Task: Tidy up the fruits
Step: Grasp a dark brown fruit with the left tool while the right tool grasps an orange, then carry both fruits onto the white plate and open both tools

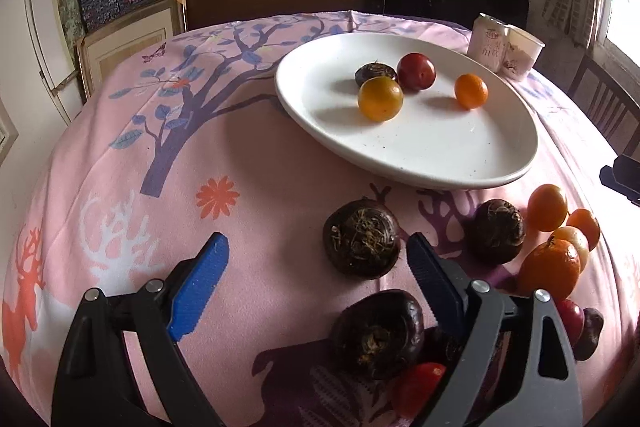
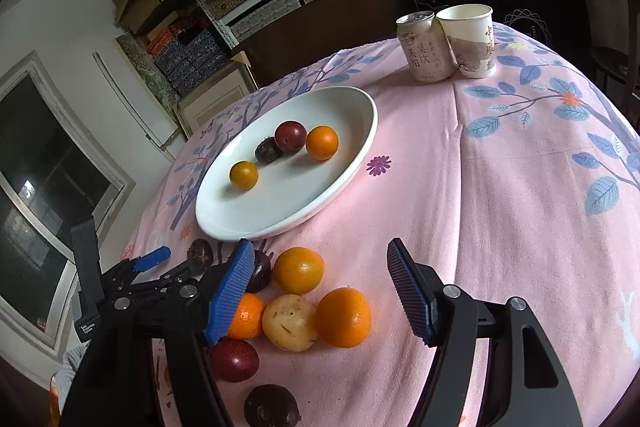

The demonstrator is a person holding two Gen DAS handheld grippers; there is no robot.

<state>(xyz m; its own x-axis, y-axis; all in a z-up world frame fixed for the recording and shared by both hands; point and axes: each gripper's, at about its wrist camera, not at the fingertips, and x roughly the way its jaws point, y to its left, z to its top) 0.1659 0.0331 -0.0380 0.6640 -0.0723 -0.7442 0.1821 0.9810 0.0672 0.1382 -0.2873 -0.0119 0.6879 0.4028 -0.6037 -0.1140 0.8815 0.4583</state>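
Observation:
A white oval plate [image 1: 440, 147] [image 2: 304, 203] holds a yellow-orange fruit [image 1: 380, 99], a red plum [image 1: 416, 71], a dark water chestnut [image 1: 374, 73] and a small orange [image 1: 471, 91]. Loose fruit lies on the cloth in front of it: dark water chestnuts [image 1: 362, 243] [image 1: 498, 231] [image 1: 378, 333], oranges [image 1: 550, 269] [image 2: 344, 317] [image 2: 298, 270], a pale yellow fruit [image 2: 290, 322] and a red plum [image 2: 234, 359]. My left gripper [image 1: 318, 251] is open, low over the cloth, near the chestnuts. My right gripper [image 2: 320, 279] is open above the orange cluster.
A drink can [image 2: 422, 47] and a paper cup [image 2: 470, 39] stand at the table's far side. The pink patterned cloth [image 2: 500, 187] covers the round table. Shelves of boxes and a chair [image 1: 604, 107] stand beyond the table's edge.

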